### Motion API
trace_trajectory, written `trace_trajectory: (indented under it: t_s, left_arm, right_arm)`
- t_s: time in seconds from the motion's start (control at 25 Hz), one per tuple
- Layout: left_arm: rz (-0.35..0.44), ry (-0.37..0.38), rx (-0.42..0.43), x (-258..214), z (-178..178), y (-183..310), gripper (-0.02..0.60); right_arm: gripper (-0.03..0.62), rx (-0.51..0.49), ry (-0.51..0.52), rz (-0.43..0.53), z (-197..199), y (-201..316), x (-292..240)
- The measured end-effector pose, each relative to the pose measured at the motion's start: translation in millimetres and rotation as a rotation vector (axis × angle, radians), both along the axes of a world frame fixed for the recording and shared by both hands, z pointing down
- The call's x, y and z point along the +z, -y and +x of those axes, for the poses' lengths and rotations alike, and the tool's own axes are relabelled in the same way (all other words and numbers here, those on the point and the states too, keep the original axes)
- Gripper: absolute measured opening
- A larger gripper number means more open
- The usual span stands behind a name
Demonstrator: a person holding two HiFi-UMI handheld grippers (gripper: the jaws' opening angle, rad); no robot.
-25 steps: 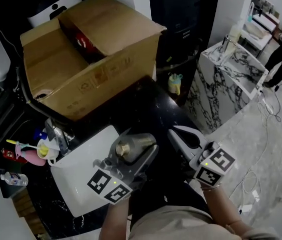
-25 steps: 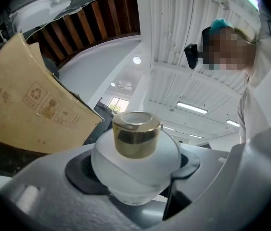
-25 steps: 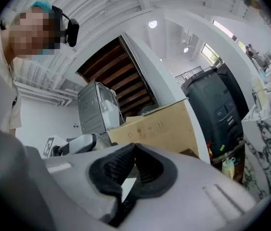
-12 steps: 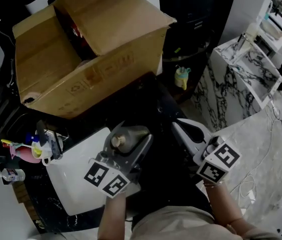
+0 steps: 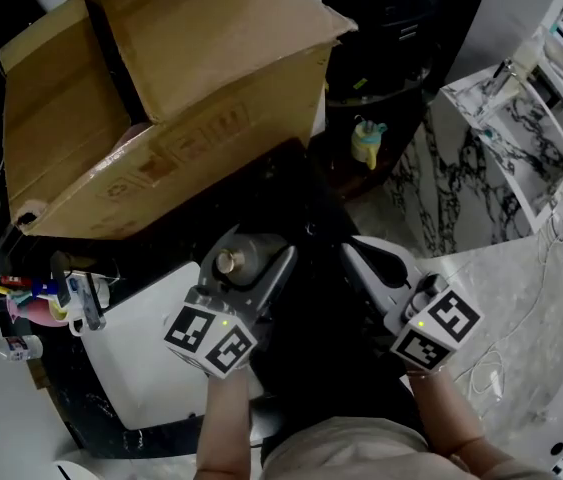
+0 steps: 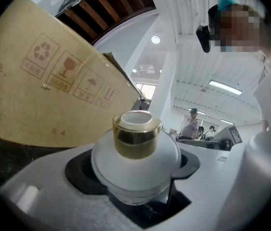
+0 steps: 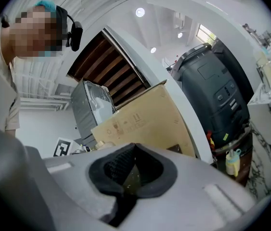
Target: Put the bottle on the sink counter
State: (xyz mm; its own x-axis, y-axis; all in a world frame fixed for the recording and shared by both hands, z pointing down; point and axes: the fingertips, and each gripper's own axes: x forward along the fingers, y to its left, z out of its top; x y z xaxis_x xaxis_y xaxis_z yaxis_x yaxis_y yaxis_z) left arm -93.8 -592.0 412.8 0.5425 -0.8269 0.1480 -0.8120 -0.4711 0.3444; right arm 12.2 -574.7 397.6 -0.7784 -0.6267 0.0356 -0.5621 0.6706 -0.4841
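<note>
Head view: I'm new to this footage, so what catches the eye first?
A big cardboard box fills the upper left. Just below it, the left gripper is shut on a white bottle with a gold neck; the right gripper beside it is shut and empty.

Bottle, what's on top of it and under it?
The bottle in the left gripper has a gold collar with a white rim on top. Its lower part and whatever lies beneath are hidden by the jaws.
</note>
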Motion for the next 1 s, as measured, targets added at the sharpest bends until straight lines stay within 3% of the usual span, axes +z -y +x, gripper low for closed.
trace_trajectory:
  t_s: [0.64, 1.0]
  left_arm:
    - [-0.133, 0.220, -0.010, 60, 15, 63, 0.347]
    - [-0.178, 0.305, 0.040, 80, 25, 79, 0.347]
  right_arm:
    - [0.003, -0.020, 0.030, -0.087, 24, 35, 36]
    - [0.003, -0.016, 0.035, -0.101, 27, 49, 47]
